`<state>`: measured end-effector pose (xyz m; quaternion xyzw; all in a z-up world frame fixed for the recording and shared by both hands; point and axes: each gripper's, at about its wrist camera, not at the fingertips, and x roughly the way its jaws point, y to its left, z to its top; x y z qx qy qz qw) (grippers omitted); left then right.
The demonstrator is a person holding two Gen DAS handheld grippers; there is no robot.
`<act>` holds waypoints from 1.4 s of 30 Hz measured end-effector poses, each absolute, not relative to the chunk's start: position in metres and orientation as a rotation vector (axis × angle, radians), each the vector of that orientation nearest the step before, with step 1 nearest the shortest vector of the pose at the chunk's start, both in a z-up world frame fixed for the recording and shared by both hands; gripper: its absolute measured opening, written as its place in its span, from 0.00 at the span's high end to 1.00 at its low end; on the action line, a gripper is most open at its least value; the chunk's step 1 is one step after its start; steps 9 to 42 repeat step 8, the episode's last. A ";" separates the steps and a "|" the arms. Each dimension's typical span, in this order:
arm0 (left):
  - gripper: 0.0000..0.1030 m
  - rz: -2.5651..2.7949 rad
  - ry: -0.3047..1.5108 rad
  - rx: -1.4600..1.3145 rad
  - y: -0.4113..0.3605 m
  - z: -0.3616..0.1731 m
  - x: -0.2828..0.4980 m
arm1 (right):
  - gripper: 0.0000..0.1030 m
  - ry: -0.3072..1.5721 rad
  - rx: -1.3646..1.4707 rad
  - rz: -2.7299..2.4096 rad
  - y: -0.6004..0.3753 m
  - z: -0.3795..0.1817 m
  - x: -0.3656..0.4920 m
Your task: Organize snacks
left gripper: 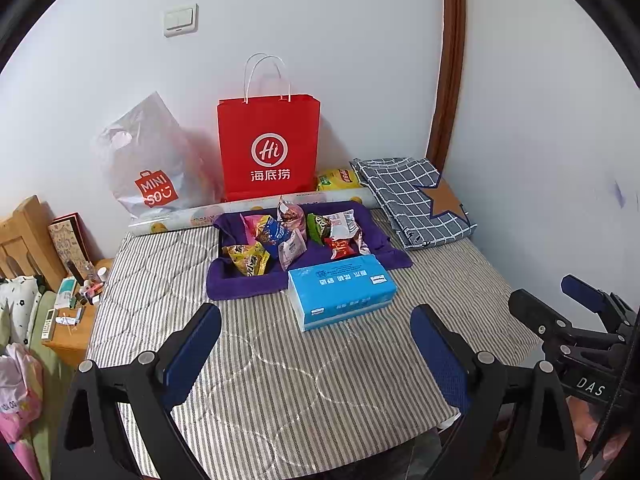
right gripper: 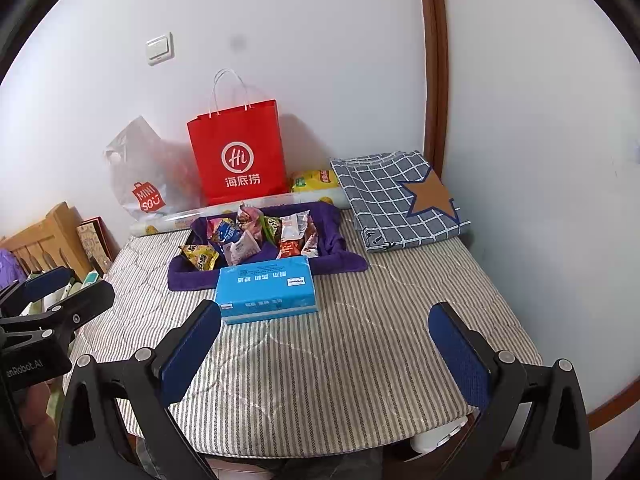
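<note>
Several snack packets (left gripper: 294,234) (right gripper: 256,236) lie heaped on a purple cloth (left gripper: 240,282) (right gripper: 188,278) at the far middle of the striped table. A blue tissue pack (left gripper: 342,292) (right gripper: 266,290) lies just in front of the heap. A yellow snack bag (left gripper: 338,179) (right gripper: 314,180) rests against the wall behind it. My left gripper (left gripper: 316,350) hovers open over the near part of the table, with nothing between its fingers. My right gripper (right gripper: 326,346) is open and empty too, at about the same distance from the tissue pack. Each gripper shows at the other view's edge.
A red paper bag (left gripper: 269,148) (right gripper: 240,156) and a clear MINISO plastic bag (left gripper: 152,168) (right gripper: 146,176) stand against the wall. A rolled sheet (left gripper: 180,222) lies before them. Folded checked fabric (left gripper: 416,200) (right gripper: 396,200) fills the far right corner. A cluttered wooden stand (left gripper: 76,320) adjoins the table's left.
</note>
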<state>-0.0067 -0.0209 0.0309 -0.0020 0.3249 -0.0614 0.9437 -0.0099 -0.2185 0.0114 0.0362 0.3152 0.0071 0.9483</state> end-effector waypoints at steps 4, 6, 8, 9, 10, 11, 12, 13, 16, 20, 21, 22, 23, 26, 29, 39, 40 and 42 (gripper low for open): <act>0.07 -0.125 0.664 -0.005 -0.021 0.031 -0.007 | 0.01 0.640 0.074 0.016 -0.218 0.011 -0.010; 0.07 -0.123 0.665 -0.006 -0.020 0.031 -0.007 | 0.01 0.638 0.074 0.016 -0.217 0.011 -0.010; 0.07 -0.121 0.659 -0.004 -0.019 0.031 -0.007 | 0.01 0.637 0.077 0.019 -0.218 0.011 -0.010; 0.07 -0.121 0.659 -0.004 -0.019 0.031 -0.007 | 0.01 0.637 0.077 0.019 -0.218 0.011 -0.010; 0.07 -0.121 0.659 -0.004 -0.019 0.031 -0.007 | 0.01 0.637 0.077 0.019 -0.218 0.011 -0.010; 0.07 -0.121 0.659 -0.004 -0.019 0.031 -0.007 | 0.01 0.637 0.077 0.019 -0.218 0.011 -0.010; 0.07 -0.121 0.659 -0.004 -0.019 0.031 -0.007 | 0.01 0.637 0.077 0.019 -0.218 0.011 -0.010; 0.07 -0.121 0.659 -0.004 -0.019 0.031 -0.007 | 0.01 0.637 0.077 0.019 -0.218 0.011 -0.010; 0.07 -0.121 0.659 -0.004 -0.019 0.031 -0.007 | 0.01 0.637 0.077 0.019 -0.218 0.011 -0.010; 0.07 -0.121 0.659 -0.004 -0.019 0.031 -0.007 | 0.01 0.637 0.077 0.019 -0.218 0.011 -0.010; 0.07 -0.121 0.659 -0.004 -0.019 0.031 -0.007 | 0.01 0.637 0.077 0.019 -0.218 0.011 -0.010; 0.07 -0.121 0.659 -0.004 -0.019 0.031 -0.007 | 0.01 0.637 0.077 0.019 -0.218 0.011 -0.010; 0.07 -0.121 0.659 -0.004 -0.019 0.031 -0.007 | 0.01 0.637 0.077 0.019 -0.218 0.011 -0.010; 0.07 -0.121 0.659 -0.004 -0.019 0.031 -0.007 | 0.01 0.637 0.077 0.019 -0.218 0.011 -0.010; 0.07 -0.121 0.659 -0.004 -0.019 0.031 -0.007 | 0.01 0.637 0.077 0.019 -0.218 0.011 -0.010; 0.07 -0.121 0.659 -0.004 -0.019 0.031 -0.007 | 0.01 0.637 0.077 0.019 -0.218 0.011 -0.010; 0.07 -0.121 0.659 -0.004 -0.019 0.031 -0.007 | 0.01 0.637 0.077 0.019 -0.218 0.011 -0.010; 0.07 -0.121 0.659 -0.004 -0.019 0.031 -0.007 | 0.01 0.637 0.077 0.019 -0.218 0.011 -0.010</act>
